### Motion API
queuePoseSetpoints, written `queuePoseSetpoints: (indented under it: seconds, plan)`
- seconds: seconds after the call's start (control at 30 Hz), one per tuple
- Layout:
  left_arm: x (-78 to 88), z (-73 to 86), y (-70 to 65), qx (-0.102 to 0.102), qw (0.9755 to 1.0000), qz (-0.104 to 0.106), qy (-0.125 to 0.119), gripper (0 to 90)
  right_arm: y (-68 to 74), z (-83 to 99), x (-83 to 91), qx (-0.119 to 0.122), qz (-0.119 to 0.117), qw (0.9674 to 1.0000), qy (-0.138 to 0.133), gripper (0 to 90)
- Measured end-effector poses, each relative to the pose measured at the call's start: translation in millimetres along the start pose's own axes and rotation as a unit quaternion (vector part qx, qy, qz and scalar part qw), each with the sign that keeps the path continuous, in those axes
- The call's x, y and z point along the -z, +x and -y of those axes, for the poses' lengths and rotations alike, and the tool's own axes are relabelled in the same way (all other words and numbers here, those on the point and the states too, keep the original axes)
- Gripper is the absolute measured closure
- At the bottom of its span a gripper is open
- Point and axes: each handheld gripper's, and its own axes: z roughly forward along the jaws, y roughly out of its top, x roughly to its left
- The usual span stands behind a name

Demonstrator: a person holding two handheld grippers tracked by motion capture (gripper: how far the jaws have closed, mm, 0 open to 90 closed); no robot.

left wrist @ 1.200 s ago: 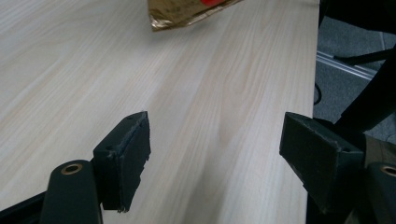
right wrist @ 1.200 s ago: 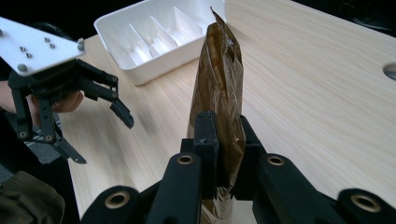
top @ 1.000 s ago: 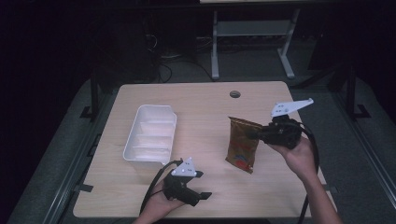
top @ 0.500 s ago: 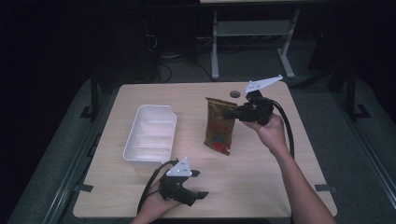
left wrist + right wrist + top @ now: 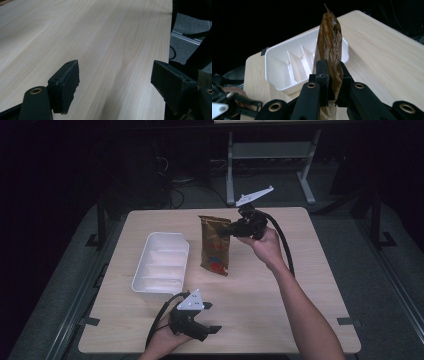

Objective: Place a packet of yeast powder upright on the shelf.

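1. The right gripper (image 5: 226, 232), held in the person's right hand (image 5: 265, 245), is clamped on a brown, glossy foil snack pouch (image 5: 215, 245) with red and blue print.
2. In the high view the pouch hangs upright in the air above the light wooden table (image 5: 280, 320), gripped near its upper right edge, its lower end over the middle of the tabletop.
3. In the right gripper view the two black jaws pinch the pouch (image 5: 329, 45) between them, with the crinkled foil rising past the pads.
4. A white plastic tray with ribbed dividers (image 5: 162, 262) sits on the table just left of the pouch; in the right gripper view its wall (image 5: 277, 72) lies behind the pouch.
5. The left gripper (image 5: 210, 317) rests low at the near edge of the table, held in the person's left hand (image 5: 162, 342), well apart from both the tray and the pouch.
6. In the left gripper view its jaws stand wide apart with only bare wood grain between them; one pad (image 5: 65, 85) is at the left, the other at the right.
7. A black cable (image 5: 282, 240) curves from the right gripper along the forearm.
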Motion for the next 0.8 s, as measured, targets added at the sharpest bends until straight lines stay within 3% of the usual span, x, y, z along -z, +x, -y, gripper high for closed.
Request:
queuePoseSetpoints:
  seconds: [0.3,0.47,0.73,0.8]
  plan:
    - [-0.7,0.6,-1.6,-0.003,1.0000,0.000,-0.001,22.3,2.7,-26.1,-21.7,0.017,-0.018,0.9997,0.005,83.5]
    - [-2.1,0.0,-4.5,-0.017,0.9998,-0.006,0.011,22.4,3.0,-41.0,-34.7,0.025,-0.029,0.9992,-0.006,83.5]
    - [-1.0,0.1,-3.7,-0.016,0.9998,0.004,0.010,22.5,8.3,-67.9,-64.2,0.037,-0.044,0.9983,-0.002,83.6]
    - [0.5,1.0,-0.9,-0.003,0.9999,0.012,0.000,22.5,9.9,-75.2,-71.7,0.045,-0.045,0.9980,0.001,83.6]
